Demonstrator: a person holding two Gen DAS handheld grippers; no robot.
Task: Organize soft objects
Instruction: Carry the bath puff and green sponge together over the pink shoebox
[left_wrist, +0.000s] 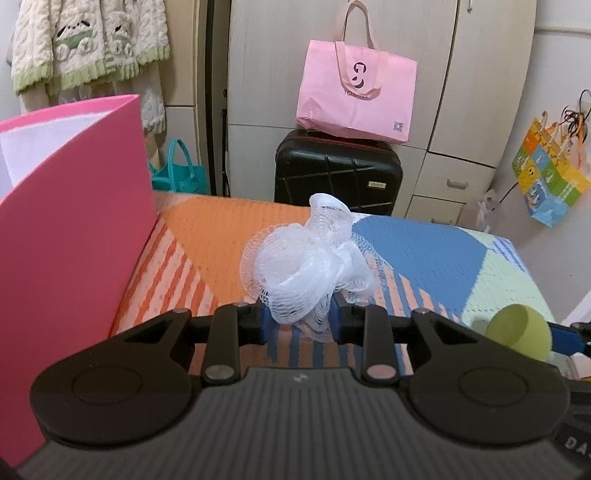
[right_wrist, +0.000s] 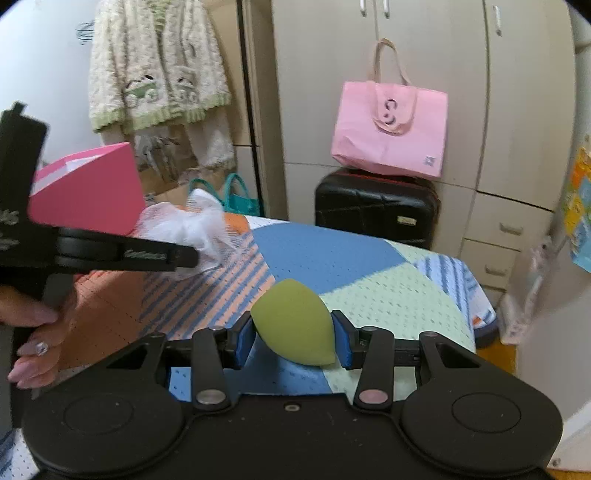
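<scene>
White mesh and green foam, one in each claw, both lifted over the bed.

Nearest us, our left gripper (left_wrist: 300, 320) is closed on the lower folds of the pouf (left_wrist: 308, 258), its blue pads (left_wrist: 266, 325) pinching only the bottom so the rest blooms up toward 12 o'clock. Our right gripper (right_wrist: 293, 341) is clamped on the sponge (right_wrist: 293, 326) across its belly, tip pointing to 5 o'clock; we judge the side grip keeps the soft egg from squirting out. Below both lies the patterned blanket (left_wrist: 424, 251). At 9 o'clock from the pouf stands the pink box (left_wrist: 74, 236), open at the top, likely where we mean to drop them. Farther off, at 12 o'clock, a black suitcase (left_wrist: 336, 173) carries a pink bag (left_wrist: 356, 96) against the wardrobe (left_wrist: 480, 92).
</scene>
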